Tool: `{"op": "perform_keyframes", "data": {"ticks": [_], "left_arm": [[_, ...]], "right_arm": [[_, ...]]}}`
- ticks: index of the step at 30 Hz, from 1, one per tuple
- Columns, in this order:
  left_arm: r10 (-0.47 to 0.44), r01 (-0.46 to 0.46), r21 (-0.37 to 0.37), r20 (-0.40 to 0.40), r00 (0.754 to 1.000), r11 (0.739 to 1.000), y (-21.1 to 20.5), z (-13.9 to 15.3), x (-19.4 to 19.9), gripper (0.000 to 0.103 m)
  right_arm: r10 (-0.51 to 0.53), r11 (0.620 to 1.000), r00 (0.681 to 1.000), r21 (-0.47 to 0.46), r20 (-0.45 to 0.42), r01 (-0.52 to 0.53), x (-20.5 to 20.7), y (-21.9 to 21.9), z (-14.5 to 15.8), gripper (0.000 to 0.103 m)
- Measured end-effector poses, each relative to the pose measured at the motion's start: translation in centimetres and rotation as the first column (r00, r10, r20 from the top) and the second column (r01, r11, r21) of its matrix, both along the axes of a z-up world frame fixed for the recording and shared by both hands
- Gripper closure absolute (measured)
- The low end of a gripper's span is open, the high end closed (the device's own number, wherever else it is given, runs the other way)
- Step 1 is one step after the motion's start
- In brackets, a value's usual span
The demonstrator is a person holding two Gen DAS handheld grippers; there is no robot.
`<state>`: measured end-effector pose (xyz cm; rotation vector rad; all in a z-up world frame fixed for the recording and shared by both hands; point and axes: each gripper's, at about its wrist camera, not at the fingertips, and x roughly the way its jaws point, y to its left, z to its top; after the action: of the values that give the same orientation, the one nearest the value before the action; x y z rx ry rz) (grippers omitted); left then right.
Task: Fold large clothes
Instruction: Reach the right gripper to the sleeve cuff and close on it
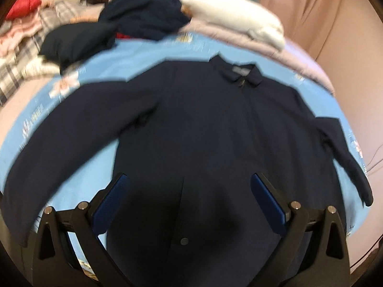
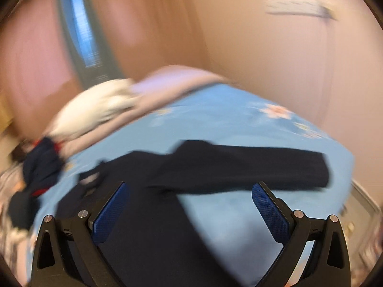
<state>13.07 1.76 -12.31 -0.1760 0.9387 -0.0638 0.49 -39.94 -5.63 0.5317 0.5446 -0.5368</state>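
A dark navy collared jacket lies spread flat, front up, on a light blue bedsheet, collar at the far side, both sleeves stretched outward. My left gripper is open and empty above the jacket's lower front, near a snap button. In the right wrist view the jacket's right sleeve stretches rightward across the sheet. My right gripper is open and empty, above the jacket's right side and the sleeve's base. Both views are motion-blurred.
A heap of dark navy clothes and a white folded garment lie at the bed's far side. Plaid and pink fabrics lie at the far left. Pink curtains hang on the right. The bed's right edge is near the sleeve cuff.
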Motion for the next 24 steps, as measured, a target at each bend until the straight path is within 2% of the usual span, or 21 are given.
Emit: {"op": "perform_keyframes", "data": {"ticks": [4,6,9,10,14,16,20,24], "left_arm": [[0.011,-0.014,-0.053,-0.066,0.998,0.998,0.2,-2.6,0.5,0.005],[0.005,-0.009,-0.060,-0.065,0.998,0.998,-0.1,-3.2,0.5,0.005],[-0.001,-0.001,-0.036,-0.064,0.998,0.999,-0.4,-4.4,0.4,0.005],[0.000,-0.002,-0.028,-0.081,0.997,1.000,-0.4,-4.9,0.5,0.005],[0.003,-0.007,-0.028,-0.133,0.991,1.000,-0.1,-6.7,0.8,0.004],[0.018,-0.015,0.031,-0.129,0.991,0.999,-0.3,-7.2,1.0,0.004],[0.025,-0.017,0.063,-0.128,0.992,0.998,-0.5,-7.4,1.1,0.001],[0.027,-0.022,0.048,-0.122,0.992,0.999,-0.2,-7.5,1.2,0.001]], "right_arm": [[-0.131,0.985,0.990,0.102,-0.049,0.136,-2.1,-5.1,-3.5,0.001],[-0.180,0.971,0.981,0.146,-0.070,0.189,-2.6,-7.2,-5.1,0.001],[-0.270,0.928,0.951,0.223,-0.148,0.298,-3.3,-9.7,-7.8,0.002],[-0.291,0.911,0.944,0.255,-0.155,0.323,-3.7,-10.5,-8.8,0.007],[-0.307,0.855,0.940,0.390,-0.151,0.342,-4.1,-12.7,-11.7,0.008],[-0.320,0.836,0.936,0.421,-0.148,0.352,-4.2,-13.3,-12.6,0.008],[-0.369,0.763,0.921,0.523,-0.128,0.379,-4.0,-14.5,-14.1,0.014],[-0.404,0.737,0.911,0.561,-0.079,0.376,-4.0,-15.1,-13.8,0.014]]}}
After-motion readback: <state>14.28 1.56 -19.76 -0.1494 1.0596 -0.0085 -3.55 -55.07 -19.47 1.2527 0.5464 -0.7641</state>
